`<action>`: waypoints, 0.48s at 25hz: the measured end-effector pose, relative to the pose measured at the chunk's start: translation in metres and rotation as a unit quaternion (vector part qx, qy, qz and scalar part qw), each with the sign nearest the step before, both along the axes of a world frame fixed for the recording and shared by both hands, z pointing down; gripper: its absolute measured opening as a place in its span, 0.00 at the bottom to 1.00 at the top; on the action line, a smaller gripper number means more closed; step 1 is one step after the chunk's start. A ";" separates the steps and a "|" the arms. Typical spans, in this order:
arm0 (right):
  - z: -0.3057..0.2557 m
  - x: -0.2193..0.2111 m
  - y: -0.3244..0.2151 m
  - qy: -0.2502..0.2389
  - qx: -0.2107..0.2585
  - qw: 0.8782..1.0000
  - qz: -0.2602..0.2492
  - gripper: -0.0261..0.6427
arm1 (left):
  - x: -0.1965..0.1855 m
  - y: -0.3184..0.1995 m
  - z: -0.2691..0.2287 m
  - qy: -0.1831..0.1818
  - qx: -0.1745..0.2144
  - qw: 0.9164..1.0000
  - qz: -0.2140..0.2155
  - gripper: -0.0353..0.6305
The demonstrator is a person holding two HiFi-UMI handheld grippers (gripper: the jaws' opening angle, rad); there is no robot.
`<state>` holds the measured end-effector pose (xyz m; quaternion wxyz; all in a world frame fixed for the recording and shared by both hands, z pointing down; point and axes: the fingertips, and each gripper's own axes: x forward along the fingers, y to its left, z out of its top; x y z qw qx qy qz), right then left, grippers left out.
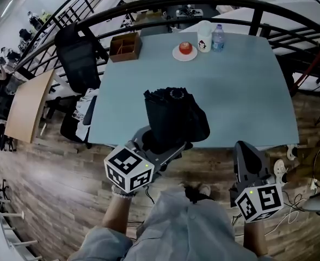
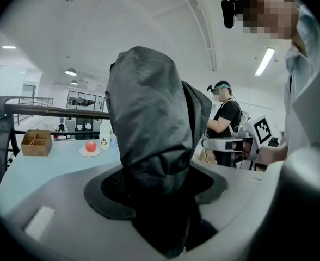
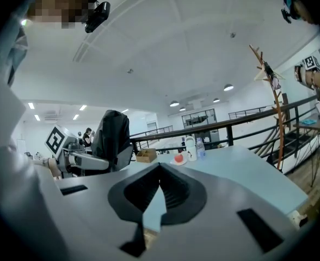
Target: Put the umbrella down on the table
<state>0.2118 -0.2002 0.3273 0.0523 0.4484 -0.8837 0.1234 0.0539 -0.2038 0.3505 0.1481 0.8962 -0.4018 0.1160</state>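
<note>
The folded black umbrella (image 1: 173, 116) stands upright over the near edge of the pale blue table (image 1: 241, 91). My left gripper (image 1: 160, 141) is shut on its lower part from below. In the left gripper view the umbrella (image 2: 149, 118) fills the space between the jaws of the left gripper (image 2: 154, 181), and its fabric bulges above them. My right gripper (image 1: 248, 157) hangs off the table's front edge to the right, shut with nothing in it. The right gripper (image 3: 160, 167) has its jaw tips together in its own view, and the umbrella (image 3: 112, 136) shows at the left.
At the table's far side stand a wooden box (image 1: 125, 46), a plate with a red apple (image 1: 185, 49), a white cup (image 1: 204, 37) and a water bottle (image 1: 218, 38). A black office chair (image 1: 78, 58) is at the left, with a dark railing (image 1: 149, 4) behind. Another person (image 2: 225, 118) stands nearby.
</note>
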 end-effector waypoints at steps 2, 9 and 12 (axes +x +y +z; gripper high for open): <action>0.001 0.003 0.001 0.000 -0.002 1.000 0.005 0.04 | 0.005 -0.006 0.007 -0.021 -0.004 1.000 0.016 0.47; 0.010 0.017 0.009 0.002 -0.017 0.999 0.034 0.04 | 0.026 -0.019 0.044 -0.110 -0.019 0.990 0.081 0.47; 0.014 0.020 0.011 0.004 -0.024 0.999 0.041 0.04 | 0.030 -0.027 0.063 -0.144 -0.029 0.984 0.102 0.47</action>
